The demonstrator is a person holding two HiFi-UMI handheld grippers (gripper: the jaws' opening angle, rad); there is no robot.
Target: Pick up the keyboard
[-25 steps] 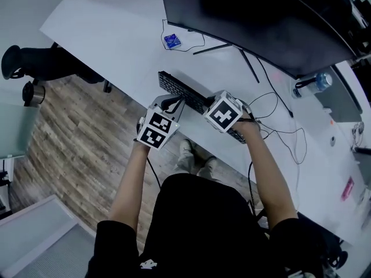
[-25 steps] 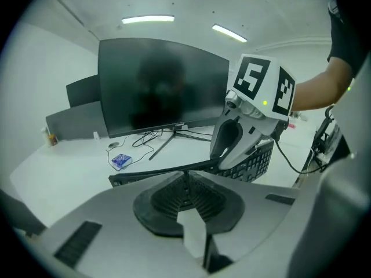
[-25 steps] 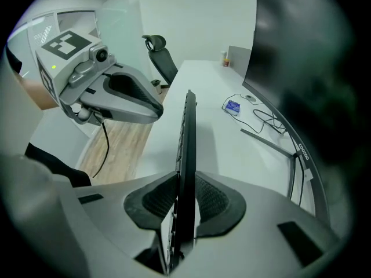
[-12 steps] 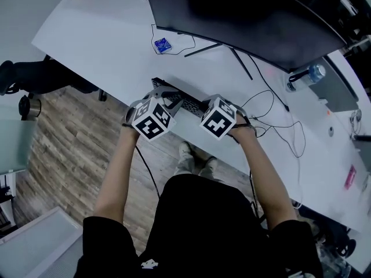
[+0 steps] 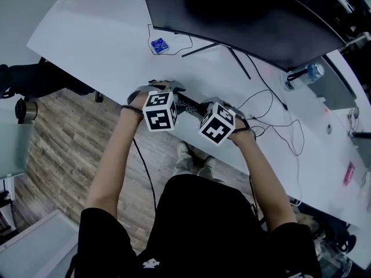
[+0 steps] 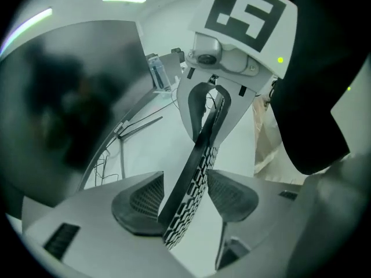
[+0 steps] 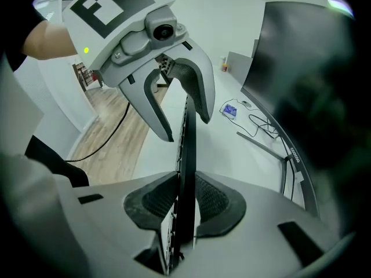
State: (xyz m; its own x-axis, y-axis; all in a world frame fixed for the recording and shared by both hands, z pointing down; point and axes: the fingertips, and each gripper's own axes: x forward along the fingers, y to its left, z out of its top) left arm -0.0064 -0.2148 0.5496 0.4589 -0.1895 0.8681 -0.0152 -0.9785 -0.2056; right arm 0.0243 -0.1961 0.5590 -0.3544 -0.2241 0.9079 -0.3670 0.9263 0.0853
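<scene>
My left gripper (image 6: 185,197) is at the left, its jaws opening. The keyboard's (image 6: 200,155) left end stands between its pads: it leans against the left-hand pad and is apart from the right-hand one, so nothing is pinched here. From this gripper the black keyboard runs edge-on, keys toward the right-hand pad, straight across to my right gripper (image 7: 184,201). There the jaws are closed on the keyboard's other end, with both ribbed pads pressed flat against its two faces. The keyboard thus lies between my two grippers, over the near edge of the white desk (image 5: 110,45). Whether it is clear of the desk I cannot tell. Beyond the left gripper, farther up the desk, is a small blue packet (image 5: 157,44). Beyond both grippers stands a wide dark monitor (image 5: 243,16). Loose cables (image 5: 278,120) trail just past the right gripper, and a water bottle (image 5: 307,74) is well beyond them to the right.
</scene>
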